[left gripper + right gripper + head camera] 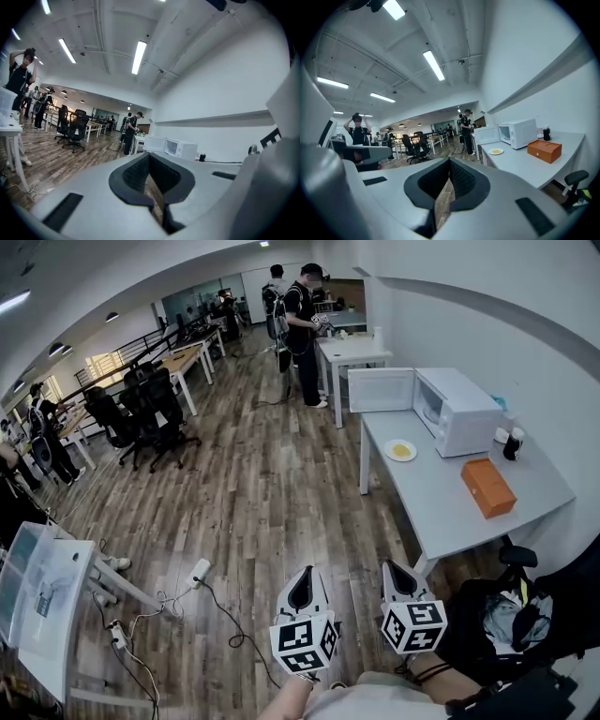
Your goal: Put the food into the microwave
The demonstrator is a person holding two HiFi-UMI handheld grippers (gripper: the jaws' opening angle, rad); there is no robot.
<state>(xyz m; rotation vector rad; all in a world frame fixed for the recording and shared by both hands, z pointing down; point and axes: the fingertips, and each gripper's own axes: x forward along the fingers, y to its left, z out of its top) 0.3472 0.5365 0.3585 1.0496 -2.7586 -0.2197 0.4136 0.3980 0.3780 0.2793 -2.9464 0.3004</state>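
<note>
White microwave, yellow food on a white plate, orange box, pale grey table, brown wood-plank floor, black office chairs, white walls

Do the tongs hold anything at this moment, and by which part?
Nothing is held. The left tongs and the right tongs are both shut and empty. The round white plate of yellow food lies apart on the grey table.

Open office — wood plank floor, white wall, black chairs, ceiling strip lights.
</note>
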